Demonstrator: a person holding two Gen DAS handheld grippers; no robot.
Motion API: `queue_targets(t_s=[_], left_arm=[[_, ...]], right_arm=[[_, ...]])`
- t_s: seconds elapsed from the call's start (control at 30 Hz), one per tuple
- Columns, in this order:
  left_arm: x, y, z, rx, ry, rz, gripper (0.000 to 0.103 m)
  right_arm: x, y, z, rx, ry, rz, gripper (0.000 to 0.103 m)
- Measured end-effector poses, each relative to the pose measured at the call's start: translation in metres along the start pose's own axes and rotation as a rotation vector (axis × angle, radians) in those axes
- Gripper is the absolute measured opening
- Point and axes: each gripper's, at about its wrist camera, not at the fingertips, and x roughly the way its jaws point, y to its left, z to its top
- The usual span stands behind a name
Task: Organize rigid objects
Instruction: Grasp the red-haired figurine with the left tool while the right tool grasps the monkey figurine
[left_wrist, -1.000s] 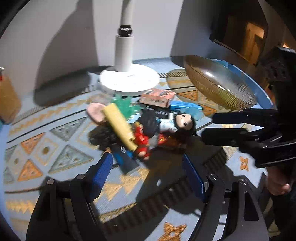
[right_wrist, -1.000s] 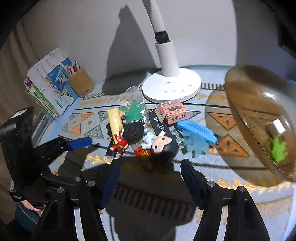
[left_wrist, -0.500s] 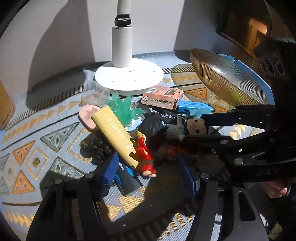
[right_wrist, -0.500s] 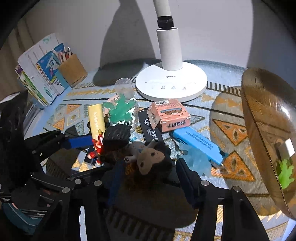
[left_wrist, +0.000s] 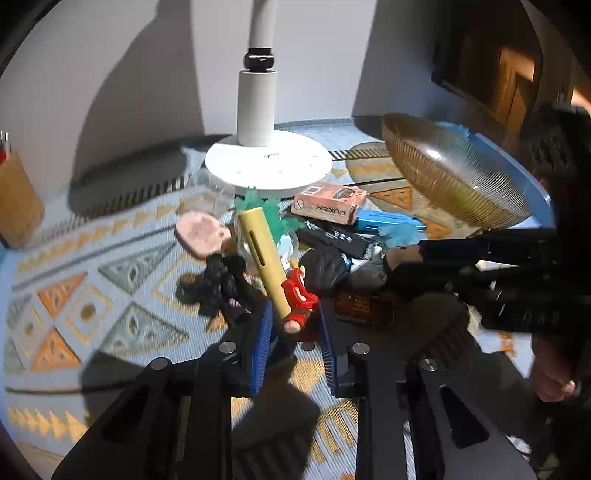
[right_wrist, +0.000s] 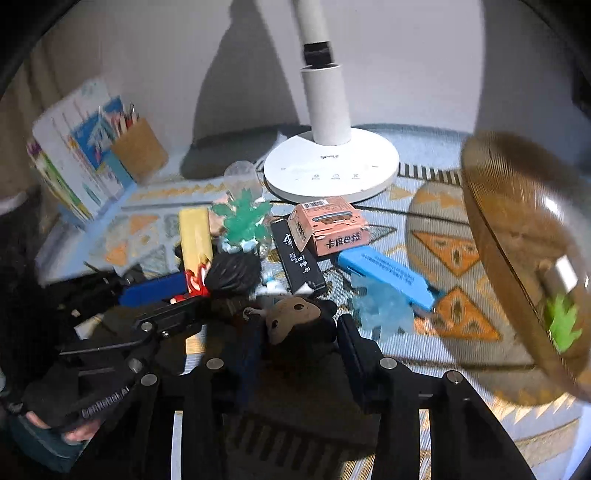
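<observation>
A pile of small objects lies on the patterned mat in front of the lamp. My left gripper (left_wrist: 295, 325) is shut on a red toy figure (left_wrist: 298, 299) with a black hair piece (left_wrist: 323, 267), beside a yellow bar (left_wrist: 264, 258). My right gripper (right_wrist: 299, 332) is shut on a big-headed doll (right_wrist: 291, 317) with dark hair. The pile also holds a pink box (right_wrist: 328, 229), a black box (right_wrist: 299, 258), a blue bar (right_wrist: 384, 275), a green spiky toy (right_wrist: 243, 218) and a pale blue spiky toy (right_wrist: 380, 310).
A white lamp base (left_wrist: 269, 162) stands behind the pile. An amber glass bowl (right_wrist: 524, 251) at the right holds a green toy (right_wrist: 561, 321). A wooden pen holder (right_wrist: 138, 149) and booklets (right_wrist: 74, 147) stand at the back left. A pink oval piece (left_wrist: 201, 234) lies left.
Both grippers have moved into the pile and closed: the left on the red figure, the right on the doll.
</observation>
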Motion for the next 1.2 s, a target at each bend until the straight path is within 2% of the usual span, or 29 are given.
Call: queue_targets(t_s=[0.07,0.2,0.3,0.4,0.43,0.5,0.57,0.6,0.67,0.7,0.77,0.93,1.03,1.13,1.17,1.2], left_arm=[[-0.007,0.002,-0.008,-0.007,0.006,-0.016,0.016],[-0.016,-0.003,-0.023,0.017,0.024,-0.026,0.015],[-0.026,-0.006,-0.036,0.034,0.042,-0.038,0.015],[-0.035,-0.007,-0.044,0.037,0.05,-0.057,0.016],[-0.037,-0.007,-0.044,0.033,0.041,-0.043,0.018],[-0.038,-0.005,-0.039,0.024,0.014,-0.015,0.04],[-0.035,-0.004,-0.029,0.017,-0.01,-0.011,0.048],[-0.034,-0.005,-0.026,0.02,-0.013,-0.01,0.048],[-0.023,-0.011,-0.015,0.056,0.003,0.003,0.048],[-0.017,-0.014,-0.011,0.07,0.013,0.013,0.048],[-0.005,-0.021,-0.006,0.107,0.028,0.03,0.047],[0.014,-0.035,-0.004,0.182,0.038,0.107,0.045],[0.017,-0.043,-0.004,0.233,0.021,0.152,0.031],[0.013,-0.042,-0.008,0.234,0.003,0.153,0.029],[0.011,-0.041,-0.009,0.226,-0.004,0.149,0.024],[0.006,-0.038,-0.01,0.208,-0.009,0.131,0.024]], right_arm=[[-0.009,-0.005,-0.003,0.033,-0.012,0.029,0.039],[-0.028,-0.006,-0.019,0.053,-0.025,0.025,0.038],[-0.04,-0.004,-0.034,0.057,-0.026,0.024,0.028],[-0.052,-0.001,-0.05,0.059,-0.04,0.02,0.027],[-0.054,0.001,-0.054,0.056,-0.039,0.022,0.027],[-0.055,0.005,-0.063,0.032,-0.025,0.02,0.027],[-0.052,0.007,-0.069,0.023,-0.005,-0.004,0.035],[-0.05,0.006,-0.07,0.027,0.007,-0.009,0.039],[-0.049,0.003,-0.069,0.041,0.008,-0.005,0.061],[-0.05,0.001,-0.068,0.039,-0.008,-0.006,0.063],[-0.049,0.0,-0.063,0.019,-0.021,-0.027,0.063],[-0.024,-0.001,-0.051,-0.002,0.034,-0.027,0.063],[-0.011,0.005,-0.046,-0.027,0.041,-0.062,0.063],[-0.003,0.012,-0.043,-0.051,0.038,-0.096,0.055],[-0.003,0.013,-0.043,-0.058,0.032,-0.107,0.055],[-0.003,0.016,-0.043,-0.066,0.027,-0.121,0.055]])
